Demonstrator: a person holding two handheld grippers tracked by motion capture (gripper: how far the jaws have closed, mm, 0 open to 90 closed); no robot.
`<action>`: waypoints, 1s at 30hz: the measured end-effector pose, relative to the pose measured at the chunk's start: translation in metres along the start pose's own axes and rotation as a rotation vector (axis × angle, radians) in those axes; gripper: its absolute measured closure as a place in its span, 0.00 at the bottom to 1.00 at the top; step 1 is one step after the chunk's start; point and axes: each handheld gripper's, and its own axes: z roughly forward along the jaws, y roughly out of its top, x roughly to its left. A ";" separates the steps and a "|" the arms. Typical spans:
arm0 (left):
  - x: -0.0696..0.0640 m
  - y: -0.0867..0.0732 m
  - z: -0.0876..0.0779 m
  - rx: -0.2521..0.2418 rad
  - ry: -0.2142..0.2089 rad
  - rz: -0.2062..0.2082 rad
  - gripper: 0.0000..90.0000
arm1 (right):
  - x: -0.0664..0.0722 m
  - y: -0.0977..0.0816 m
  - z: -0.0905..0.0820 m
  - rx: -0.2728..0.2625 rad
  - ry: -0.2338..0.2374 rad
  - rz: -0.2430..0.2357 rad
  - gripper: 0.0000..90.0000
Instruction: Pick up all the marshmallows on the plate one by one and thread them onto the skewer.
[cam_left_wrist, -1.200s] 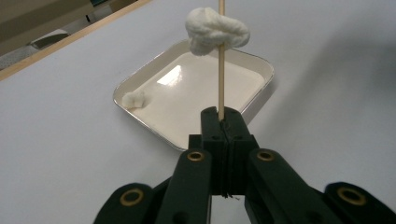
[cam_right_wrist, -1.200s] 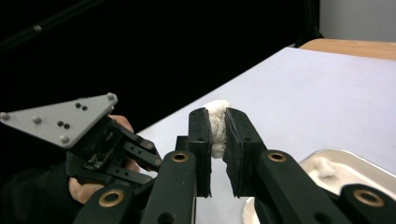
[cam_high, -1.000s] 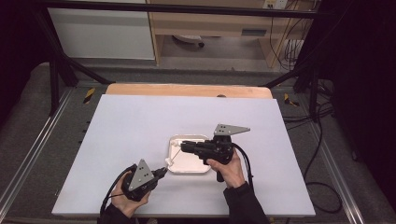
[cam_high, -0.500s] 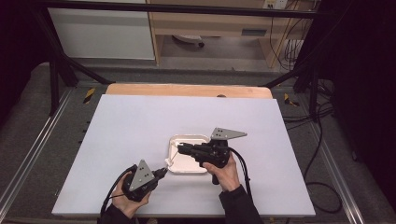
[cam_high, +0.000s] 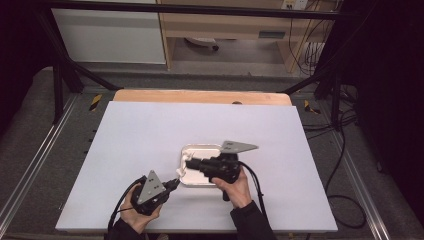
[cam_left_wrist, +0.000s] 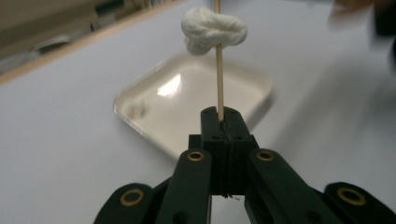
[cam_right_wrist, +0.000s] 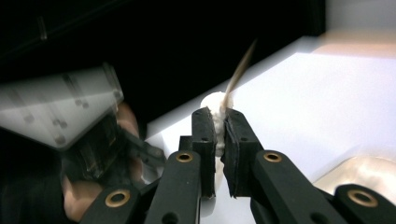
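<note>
My left tongs (cam_left_wrist: 223, 122) are clamped on a thin wooden skewer (cam_left_wrist: 218, 79) that rises from their tips. My right tongs (cam_right_wrist: 219, 126) pinch the white marshmallow (cam_right_wrist: 215, 106) threaded on it, above the white tray (cam_high: 192, 152) on the tabletop (cam_high: 150, 130).

The white bench (cam_high: 150, 145) has a wooden strip (cam_high: 200, 96) along its far edge. Beyond it stand a white cabinet (cam_high: 110, 37) and a light wooden shelf unit (cam_high: 235, 25). Black cables (cam_high: 345, 150) trail over the grey floor at the right, beside dark frame bars (cam_high: 65, 70).
</note>
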 end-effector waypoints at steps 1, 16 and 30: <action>0.001 -0.003 0.000 -0.004 0.029 0.003 0.99 | 0.003 -0.009 0.013 0.013 0.027 0.003 0.93; 0.029 -0.022 -0.003 0.021 0.037 -0.156 0.99 | -0.007 0.007 -0.002 -0.084 -0.102 -0.002 0.34; 0.040 -0.029 -0.009 0.007 0.052 -0.182 0.99 | -0.065 0.000 0.064 0.266 -0.483 -0.120 0.54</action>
